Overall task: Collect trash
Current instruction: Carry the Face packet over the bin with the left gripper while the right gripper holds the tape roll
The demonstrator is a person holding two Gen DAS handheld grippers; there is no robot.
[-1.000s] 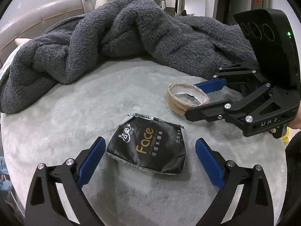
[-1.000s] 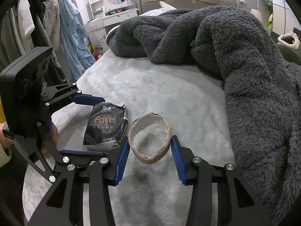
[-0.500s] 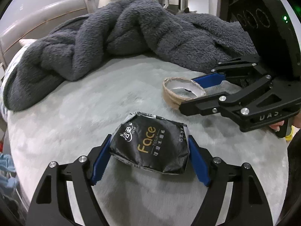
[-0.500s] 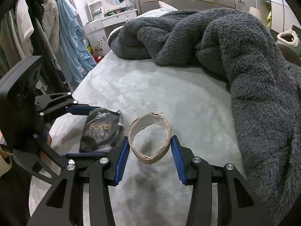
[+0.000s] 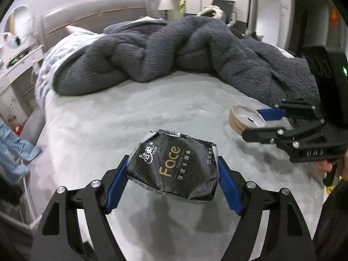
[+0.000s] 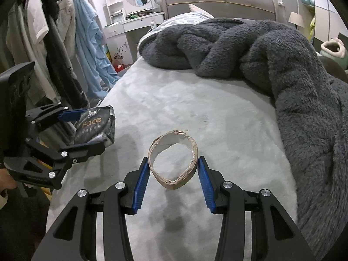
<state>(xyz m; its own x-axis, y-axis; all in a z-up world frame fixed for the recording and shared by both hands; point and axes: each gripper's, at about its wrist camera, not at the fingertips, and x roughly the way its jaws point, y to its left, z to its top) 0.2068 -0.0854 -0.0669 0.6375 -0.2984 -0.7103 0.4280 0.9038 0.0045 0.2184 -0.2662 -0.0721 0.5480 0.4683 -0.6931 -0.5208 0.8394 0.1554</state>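
Observation:
A black tissue pack printed "Face" (image 5: pixel 174 167) hangs above the grey bed cover, with my left gripper (image 5: pixel 173 180) shut on its two sides. Its shadow lies on the cover below. In the right wrist view the same tissue pack (image 6: pixel 95 126) shows at the left in the left gripper (image 6: pixel 84 128). A squashed brown cardboard ring (image 6: pixel 174 158) is pinched between the blue pads of my right gripper (image 6: pixel 174 174), lifted off the cover. The cardboard ring (image 5: pixel 245 119) and right gripper (image 5: pixel 267 121) also appear at the right of the left wrist view.
A thick dark grey fleece blanket (image 6: pixel 271 69) is heaped across the far and right side of the bed (image 6: pixel 174 100). A padded headboard (image 6: pixel 217 0) stands behind. Clothes (image 6: pixel 87 39) hang left of the bed beside a white dresser (image 6: pixel 134 26).
My left gripper closed on the tissue pack and lifted it off the bed. My right gripper, holding the cardboard ring throughout, rose slightly and drew back.

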